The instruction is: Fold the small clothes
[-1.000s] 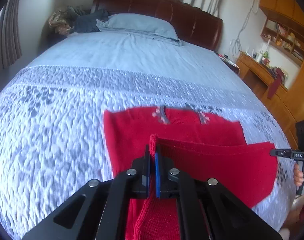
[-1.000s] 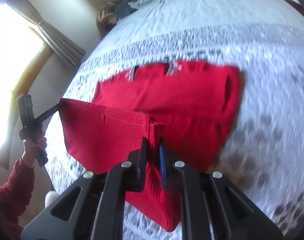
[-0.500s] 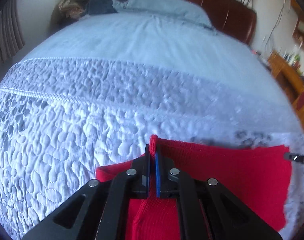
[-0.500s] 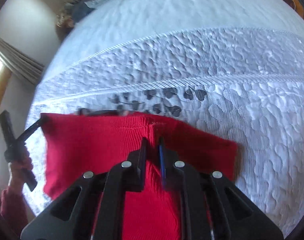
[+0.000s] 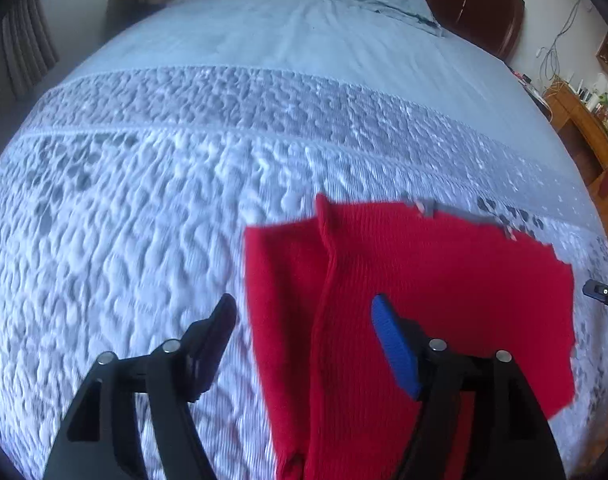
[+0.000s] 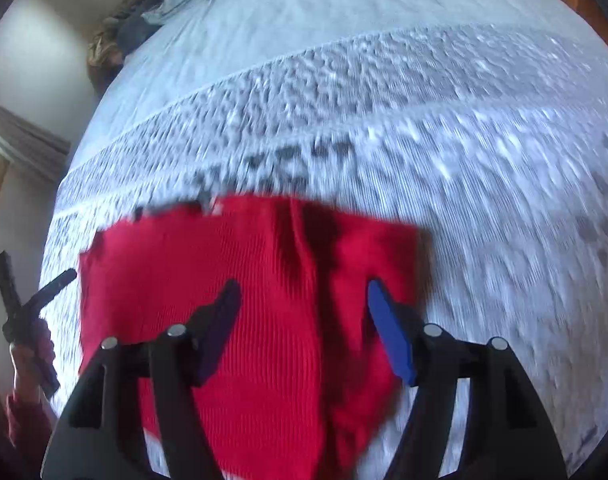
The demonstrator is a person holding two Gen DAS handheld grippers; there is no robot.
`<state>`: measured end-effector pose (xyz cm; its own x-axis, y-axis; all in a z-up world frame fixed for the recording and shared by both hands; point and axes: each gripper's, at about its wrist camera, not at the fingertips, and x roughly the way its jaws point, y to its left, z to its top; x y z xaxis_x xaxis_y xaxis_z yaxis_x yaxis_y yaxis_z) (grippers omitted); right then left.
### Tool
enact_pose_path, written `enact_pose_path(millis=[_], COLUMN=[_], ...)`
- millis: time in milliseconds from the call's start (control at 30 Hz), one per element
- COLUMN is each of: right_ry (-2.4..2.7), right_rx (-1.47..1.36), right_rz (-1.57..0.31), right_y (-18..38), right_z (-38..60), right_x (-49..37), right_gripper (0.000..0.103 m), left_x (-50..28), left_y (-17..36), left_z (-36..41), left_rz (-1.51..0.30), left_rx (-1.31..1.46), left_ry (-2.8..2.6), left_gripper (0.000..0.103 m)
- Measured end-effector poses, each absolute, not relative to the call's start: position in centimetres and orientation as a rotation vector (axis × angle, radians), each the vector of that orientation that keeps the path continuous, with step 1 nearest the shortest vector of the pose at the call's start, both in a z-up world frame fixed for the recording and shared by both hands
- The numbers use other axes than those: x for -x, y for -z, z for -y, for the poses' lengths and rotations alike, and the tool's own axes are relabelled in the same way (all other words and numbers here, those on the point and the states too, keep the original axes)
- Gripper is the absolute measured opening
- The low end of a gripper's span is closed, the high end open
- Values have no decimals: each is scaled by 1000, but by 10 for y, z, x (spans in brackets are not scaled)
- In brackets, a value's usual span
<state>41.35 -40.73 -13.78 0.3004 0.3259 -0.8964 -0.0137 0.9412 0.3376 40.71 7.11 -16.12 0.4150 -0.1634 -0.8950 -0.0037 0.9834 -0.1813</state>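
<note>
Left tongs [image 5: 304, 320]: jaws just sprung wide, hold nothing; red ribbed knit garment [image 5: 404, 300] dropped onto quilted blue-white bed cover [image 5: 144, 220], near bed's foot edge. Right tongs [image 6: 302, 304]: likewise just opened, empty, cloth below. Fold laid; release done. Left view alone shows lower layer peeking out left; right view shows hand [image 6: 32, 356].

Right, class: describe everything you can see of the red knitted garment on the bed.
The red garment is a fine ribbed knit, lying on the quilted blue-white bedspread near its foot. It looks folded over on itself: a raised ridge runs down it, and a second layer shows along its left side. Small grey-and-pink trim marks its far edge. Both claws, the left and the right, have just been opening; their fingers straddle the cloth without pressing it.
</note>
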Motion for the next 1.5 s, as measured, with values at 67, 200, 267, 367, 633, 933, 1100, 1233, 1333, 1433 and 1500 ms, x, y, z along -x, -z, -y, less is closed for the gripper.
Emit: enact_pose_path(millis=[67, 200, 267, 367, 633, 933, 1100, 1233, 1333, 1433, 1500], right_ry=[-276, -330, -342, -343, -325, -333, -358, -382, -391, -413, -428], right_rx=[-280, -282, -316, -374, -448, -498, -515, -522, -503, -525, -510], right_rz=[-1284, -1389, -1419, -1434, -1460, -1458, -1410, -1397, -1390, -1403, -1410], right_y=[134, 149, 160, 171, 191, 195, 170, 144, 129, 118, 111], right_z=[410, 411, 412, 412, 403, 388, 398, 407, 413, 420, 424], right_x=[-377, -316, -296, -285, -291, -292, -275, -252, -229, -196, -168], right_gripper=[76, 76, 76, 76, 70, 15, 13, 13, 13, 13, 13], left_x=[-374, -326, -309, -303, -314, -320, -305, -275, -240, -201, -174], left_y=[162, 184, 195, 200, 211, 214, 196, 172, 157, 149, 145], left_z=[-80, -86, -82, -73, -40, -28, -35, -37, -31, -25, -23], left_rz=[-1193, -1313, -1348, -1351, -1399, -1441, -1394, -1373, -1365, -1370, -1374], left_rx=[185, 274, 310, 309, 289, 339, 379, 396, 397, 400, 400], left_ry=[127, 188, 202, 199, 197, 154, 134, 157, 185, 213, 225], left_gripper=[77, 77, 77, 77, 78, 17, 13, 13, 13, 13, 13])
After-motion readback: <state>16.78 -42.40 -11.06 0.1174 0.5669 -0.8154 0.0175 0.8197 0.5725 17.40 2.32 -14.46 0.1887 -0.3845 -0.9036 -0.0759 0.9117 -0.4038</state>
